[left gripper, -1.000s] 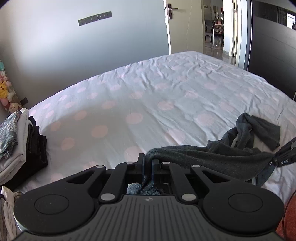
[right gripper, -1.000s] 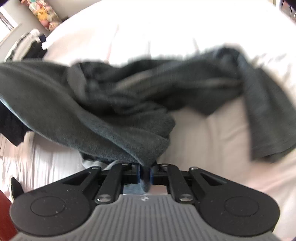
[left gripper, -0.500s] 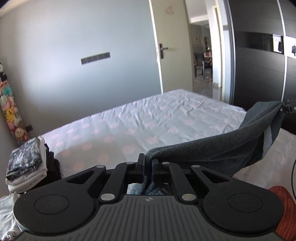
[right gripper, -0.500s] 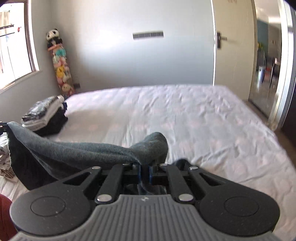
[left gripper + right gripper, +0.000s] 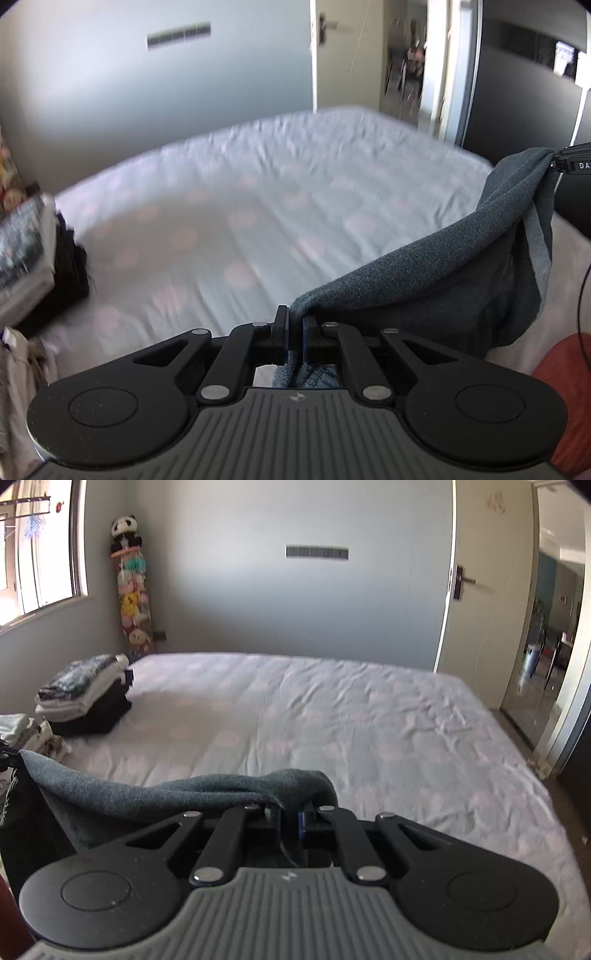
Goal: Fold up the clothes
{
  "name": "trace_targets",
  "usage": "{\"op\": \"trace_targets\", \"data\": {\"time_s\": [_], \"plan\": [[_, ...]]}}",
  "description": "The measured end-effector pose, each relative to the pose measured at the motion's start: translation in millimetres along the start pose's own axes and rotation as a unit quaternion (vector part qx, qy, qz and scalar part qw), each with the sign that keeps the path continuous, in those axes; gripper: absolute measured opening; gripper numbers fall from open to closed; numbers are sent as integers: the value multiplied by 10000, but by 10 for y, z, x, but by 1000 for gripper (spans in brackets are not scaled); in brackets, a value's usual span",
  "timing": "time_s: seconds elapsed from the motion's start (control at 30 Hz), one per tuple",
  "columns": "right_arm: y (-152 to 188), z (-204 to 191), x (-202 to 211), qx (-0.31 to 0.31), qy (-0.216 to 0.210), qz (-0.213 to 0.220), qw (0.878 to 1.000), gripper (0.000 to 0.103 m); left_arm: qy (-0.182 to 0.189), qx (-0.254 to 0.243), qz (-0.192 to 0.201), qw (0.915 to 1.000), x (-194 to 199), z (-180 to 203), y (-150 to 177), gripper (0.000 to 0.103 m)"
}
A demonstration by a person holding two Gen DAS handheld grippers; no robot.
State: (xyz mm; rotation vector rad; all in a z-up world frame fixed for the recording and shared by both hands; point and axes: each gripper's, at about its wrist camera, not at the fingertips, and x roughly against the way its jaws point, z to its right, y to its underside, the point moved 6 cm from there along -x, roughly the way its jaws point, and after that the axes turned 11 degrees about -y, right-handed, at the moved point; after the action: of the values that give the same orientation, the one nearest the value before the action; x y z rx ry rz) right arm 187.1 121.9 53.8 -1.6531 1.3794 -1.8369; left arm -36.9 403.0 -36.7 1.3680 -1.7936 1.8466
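A dark grey garment (image 5: pixel 443 280) hangs in the air between my two grippers, above the bed (image 5: pixel 258 206). My left gripper (image 5: pixel 294 328) is shut on one corner of it, and the cloth runs up to the right, where the tip of my right gripper (image 5: pixel 554 162) pinches the other end. In the right wrist view the same grey garment (image 5: pixel 166 790) sags to the left from my right gripper (image 5: pixel 290 819), which is shut on a bunched fold. The lower part of the garment hangs below both views.
A stack of folded clothes (image 5: pixel 85 694) sits at the bed's far left, with more pale laundry (image 5: pixel 26 731) nearer. The bed's sheet (image 5: pixel 369 738) is white with pink dots. A column of plush toys (image 5: pixel 135 602) stands in the corner. A door (image 5: pixel 480 609) stands open on the right.
Both grippers have lifted the grey garment off the bed, where it lay crumpled a second ago. It now hangs stretched between them, and the right gripper has risen and tipped up toward the wall.
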Motion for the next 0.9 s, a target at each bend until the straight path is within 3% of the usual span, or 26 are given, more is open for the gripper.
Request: {"op": "trace_targets", "data": {"time_s": [0.13,0.27,0.4,0.47,0.53,0.57,0.77,0.9], "plan": [[312,286,-1025,-320,-10,-568,9979,9,-51,135,-479,9987,-862,-103,115,8],[365,535,-1871,-511,100,-767,9957,9,13,368,-681,9970,-1521,-228,102,13],[389,790,-2458,-764,162,-884,9930,11,-64,569,-784,9953,-1899,-329,193,20],[460,840,-2655,-839,136,-959,9918,16,-150,514,-767,9956,-1959,-340,237,29],[534,861,-2723,-873,176,-959,9914,41,-168,336,-639,9973,-1904,-322,275,39],[560,872,-2720,-871,212,-919,9917,45,-181,201,-548,9981,-1842,-297,287,44],[688,906,-2216,-1095,353,-479,9922,52,301,-599,-78,9977,-1350,104,403,60],[928,884,-1760,-1438,310,-413,9883,53,499,-1457,-139,9880,-1237,553,584,64]]}}
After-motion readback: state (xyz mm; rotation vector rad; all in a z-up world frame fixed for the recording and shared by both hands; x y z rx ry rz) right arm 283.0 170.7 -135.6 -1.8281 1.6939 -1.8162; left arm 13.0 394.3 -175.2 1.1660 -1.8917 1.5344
